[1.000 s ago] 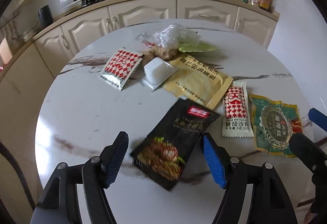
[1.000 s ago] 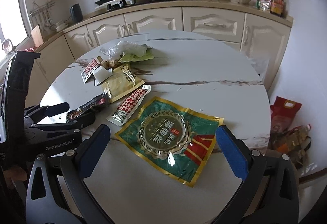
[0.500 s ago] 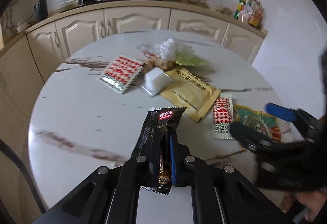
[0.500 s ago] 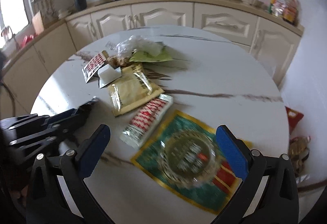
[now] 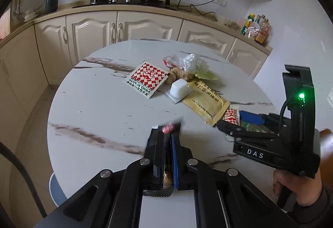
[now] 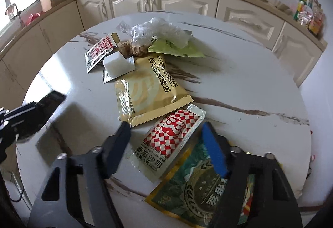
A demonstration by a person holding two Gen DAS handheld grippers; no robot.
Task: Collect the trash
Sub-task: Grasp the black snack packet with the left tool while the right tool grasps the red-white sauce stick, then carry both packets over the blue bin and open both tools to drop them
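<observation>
My left gripper [image 5: 166, 140] is shut on the black snack wrapper [image 5: 167, 174], lifted off the round marble table [image 5: 100, 107]; its blurred top edge sticks out past the fingertips. My right gripper [image 6: 166, 134] is open, its fingers either side of a red-and-white checked ketchup sachet [image 6: 170, 138] lying on the table, over the green-and-gold packet [image 6: 199, 188]. In the left wrist view the right gripper [image 5: 233, 122] reaches in from the right over the sachet [image 5: 231, 115].
Further back lie a tan sauce packet [image 6: 145, 90], a small white tub [image 6: 118, 63], a second checked packet [image 6: 100, 51], a light green wrapper [image 6: 174, 49], crumpled clear plastic [image 6: 158, 30] and a ginger piece [image 6: 135, 49]. Kitchen cabinets [image 5: 124, 28] curve behind the table.
My left gripper closed on the black wrapper and lifted it off the table. My right gripper moved forward and down, and narrowed around the ketchup sachet.
</observation>
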